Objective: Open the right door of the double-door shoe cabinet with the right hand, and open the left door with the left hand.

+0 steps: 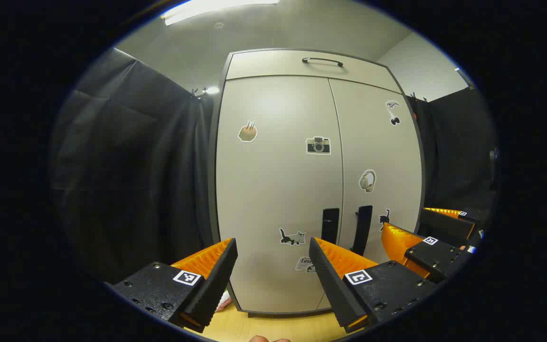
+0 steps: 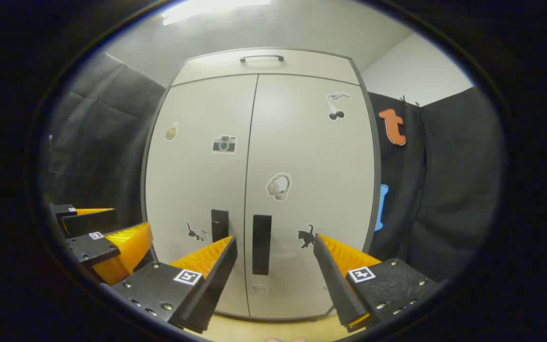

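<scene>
The shoe cabinet [image 2: 259, 190] is standing on the wooden surface [image 1: 273, 327] and taking up the centre of both views, its two doors sitting flush, so neither door is open yet. The right tongs [image 2: 273, 278] are hanging low in the right gripper view with their fingers spread wide and gripping nothing, and the dark right door handle [image 2: 261, 244] is showing straight between them, which looks like lining up for the pull. The left tongs [image 1: 271, 275] are likewise gaping and empty at the bottom of the left gripper view, aiming a little left of the left door handle [image 1: 330, 224], which is peeking just above one finger. Both handles are sitting close together either side of the centre seam, low on the doors, which is likely why the two tongs are crowding side by side; the right tongs are also appearing at the lower right of the left gripper view.
</scene>
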Available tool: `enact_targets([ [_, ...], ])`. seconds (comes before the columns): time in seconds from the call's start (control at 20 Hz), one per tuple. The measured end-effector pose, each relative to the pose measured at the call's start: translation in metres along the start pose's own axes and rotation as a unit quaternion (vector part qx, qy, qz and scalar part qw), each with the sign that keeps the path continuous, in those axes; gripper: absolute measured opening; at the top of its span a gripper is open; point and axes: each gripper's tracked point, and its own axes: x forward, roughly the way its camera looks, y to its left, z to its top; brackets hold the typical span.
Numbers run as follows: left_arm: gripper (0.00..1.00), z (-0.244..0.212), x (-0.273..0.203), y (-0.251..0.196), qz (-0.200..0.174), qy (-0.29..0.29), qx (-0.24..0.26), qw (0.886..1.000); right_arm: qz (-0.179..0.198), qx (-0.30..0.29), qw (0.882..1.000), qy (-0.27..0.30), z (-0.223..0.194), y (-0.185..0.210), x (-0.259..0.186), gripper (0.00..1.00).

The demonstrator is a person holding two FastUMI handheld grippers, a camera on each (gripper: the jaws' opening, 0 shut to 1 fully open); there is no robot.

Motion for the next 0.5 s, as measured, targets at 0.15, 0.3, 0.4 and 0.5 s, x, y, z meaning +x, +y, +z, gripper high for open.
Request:
enact_targets([
  [0.15, 0.95, -0.001, 0.004, 0.006, 0.007, 0.001, -0.003, 1.000, 0.001, 0.007, 1.000, -0.001, 0.002, 0.002, 0.005, 0.96],
  [0.3, 0.95, -0.004, 0.006, 0.009, 0.010, 0.005, -0.005, 1.000, 0.001, 0.008, 1.000, -0.001, 0.001, 0.004, 0.009, 0.96],
  [0.4, 0.94, -0.006, 0.008, 0.011, 0.011, 0.006, -0.005, 1.000, -0.001, 0.008, 1.000, 0.001, 0.000, 0.004, 0.011, 0.96],
  [0.5, 0.95, -0.007, 0.009, 0.012, 0.012, 0.006, -0.004, 1.000, 0.000, 0.010, 1.000, 0.001, 0.000, 0.005, 0.014, 0.96],
])
